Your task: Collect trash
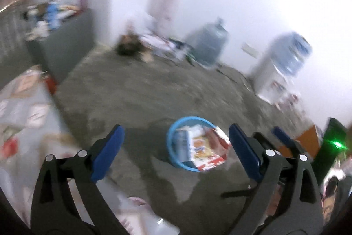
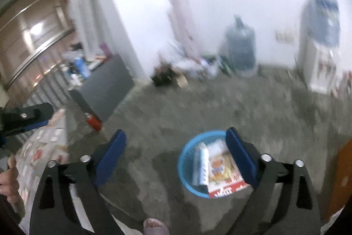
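A round blue basket stands on the grey concrete floor, holding flat printed packets, a red-and-white one sticking over its rim. My left gripper hangs high above it, blue pads wide apart, nothing between them. In the right wrist view my right gripper is open too, with the basket seen past its right finger. The right gripper's fingers also show at the right of the left wrist view. Both views are blurred.
A patterned cloth surface lies at the left, a red can near its corner. A grey cabinet with clutter, a floor pile, a water jug and a dispenser line the wall. A slippered foot is below.
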